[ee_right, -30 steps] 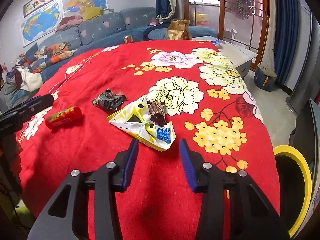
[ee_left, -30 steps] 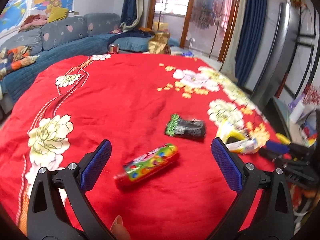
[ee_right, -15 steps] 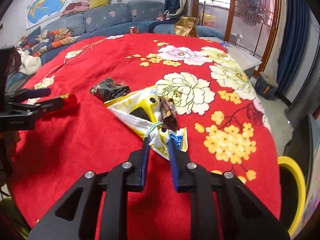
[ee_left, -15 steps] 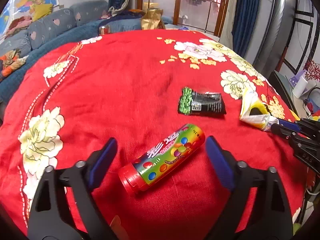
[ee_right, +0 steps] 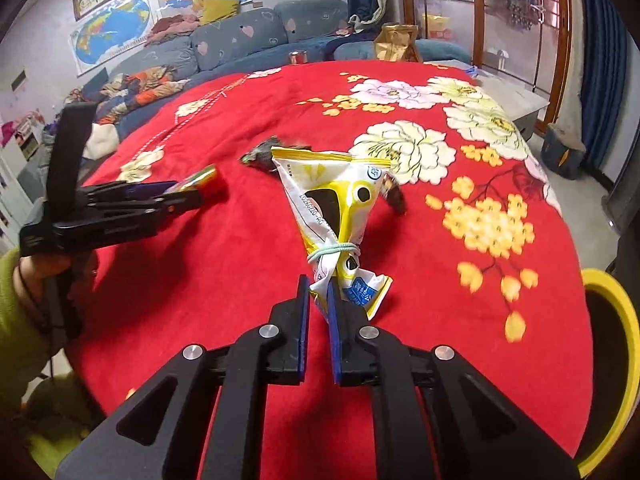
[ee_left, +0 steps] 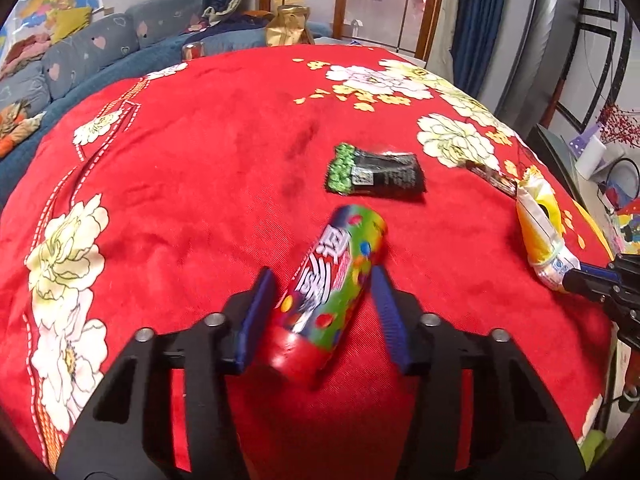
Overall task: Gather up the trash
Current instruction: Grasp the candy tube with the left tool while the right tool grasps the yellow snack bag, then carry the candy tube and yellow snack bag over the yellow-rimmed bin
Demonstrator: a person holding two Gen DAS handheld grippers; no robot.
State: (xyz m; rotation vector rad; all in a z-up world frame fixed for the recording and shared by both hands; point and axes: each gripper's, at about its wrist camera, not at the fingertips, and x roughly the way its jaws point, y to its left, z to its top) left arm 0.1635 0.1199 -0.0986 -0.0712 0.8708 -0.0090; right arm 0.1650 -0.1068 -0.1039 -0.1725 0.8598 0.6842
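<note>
- Between the left gripper's [ee_left: 324, 292] jaws, closing but with gaps either side, lies the candy tube [ee_left: 334, 280], not yet gripped.
- Ahead of those jaws, black wrapper [ee_left: 374, 174] waits untouched on the bench [ee_left: 200, 160].
- Right gripper's [ee_right: 318, 300] jaws pinch the yellow bag [ee_right: 332, 200]; yellow-rimmed bin [ee_right: 616, 340] sits right.

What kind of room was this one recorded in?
Most likely a home living room: a blue sofa strewn with clothes, world maps on the wall, and a round table under a red floral cloth.

My left tool [ee_left: 322, 280] and right tool [ee_right: 317, 292] are black skeletal frames with triangular cutouts, silver screws and blue ribbed pads [ee_left: 387, 314]. My left hand [ee_right: 38, 276] is bare-skinned, its sleeve [ee_right: 18, 332] yellow-green.
</note>
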